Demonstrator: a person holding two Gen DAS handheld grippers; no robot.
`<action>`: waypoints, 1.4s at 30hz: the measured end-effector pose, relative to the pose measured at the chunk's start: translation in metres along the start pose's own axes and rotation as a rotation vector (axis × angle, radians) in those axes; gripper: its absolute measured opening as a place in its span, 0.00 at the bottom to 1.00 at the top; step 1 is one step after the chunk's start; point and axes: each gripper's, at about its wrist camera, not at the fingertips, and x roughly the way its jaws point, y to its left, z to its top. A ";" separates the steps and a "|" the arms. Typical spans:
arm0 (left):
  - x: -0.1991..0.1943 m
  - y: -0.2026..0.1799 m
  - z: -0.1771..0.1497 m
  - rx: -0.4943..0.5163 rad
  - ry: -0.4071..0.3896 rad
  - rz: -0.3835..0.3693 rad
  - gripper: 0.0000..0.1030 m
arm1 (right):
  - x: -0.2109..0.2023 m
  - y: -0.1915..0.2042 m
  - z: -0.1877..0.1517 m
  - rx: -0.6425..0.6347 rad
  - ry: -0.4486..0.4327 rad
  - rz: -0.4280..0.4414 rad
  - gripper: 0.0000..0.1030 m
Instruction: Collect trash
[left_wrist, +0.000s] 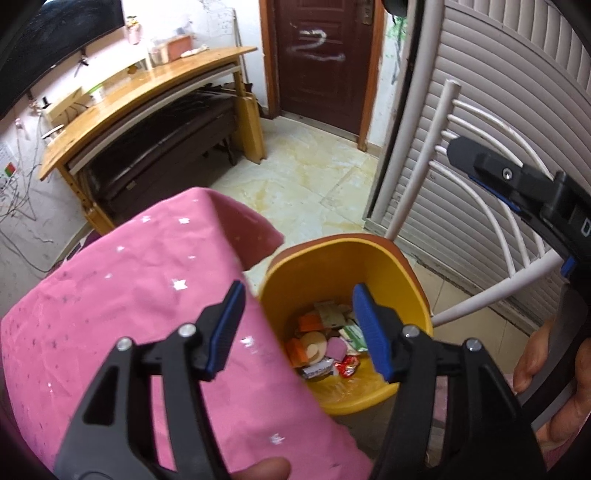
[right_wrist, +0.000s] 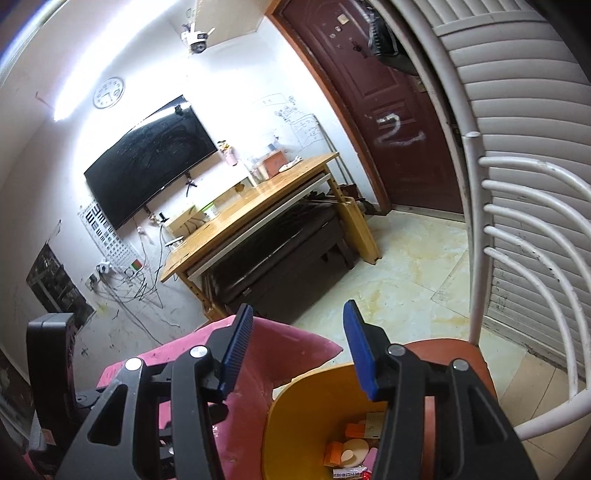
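A yellow trash bin (left_wrist: 306, 273) stands on a chair seat beside the pink-covered table (left_wrist: 122, 295). It holds several wrappers and scraps (left_wrist: 325, 343). My left gripper (left_wrist: 297, 314) is open and empty, hovering over the table edge and the bin's mouth. In the left wrist view the right gripper's body (left_wrist: 517, 184) shows at the right, above the bin. In the right wrist view my right gripper (right_wrist: 297, 339) is open and empty, above the bin (right_wrist: 295, 413) and its trash (right_wrist: 351, 450).
A white metal chair back (left_wrist: 480, 177) rises right of the bin, in front of a slatted shutter (left_wrist: 498, 92). A wooden desk (left_wrist: 147, 96) stands by the far wall, and a dark red door (left_wrist: 317, 59) is beyond the tiled floor (left_wrist: 314, 177).
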 end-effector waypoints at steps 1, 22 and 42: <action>-0.003 0.006 -0.002 -0.010 -0.007 0.008 0.56 | 0.002 0.004 0.001 -0.008 0.002 0.002 0.44; -0.062 0.113 -0.061 -0.164 -0.154 0.216 0.86 | 0.027 0.132 -0.024 -0.249 0.077 0.146 0.68; -0.108 0.210 -0.133 -0.320 -0.236 0.343 0.91 | 0.048 0.231 -0.081 -0.376 0.147 0.272 0.90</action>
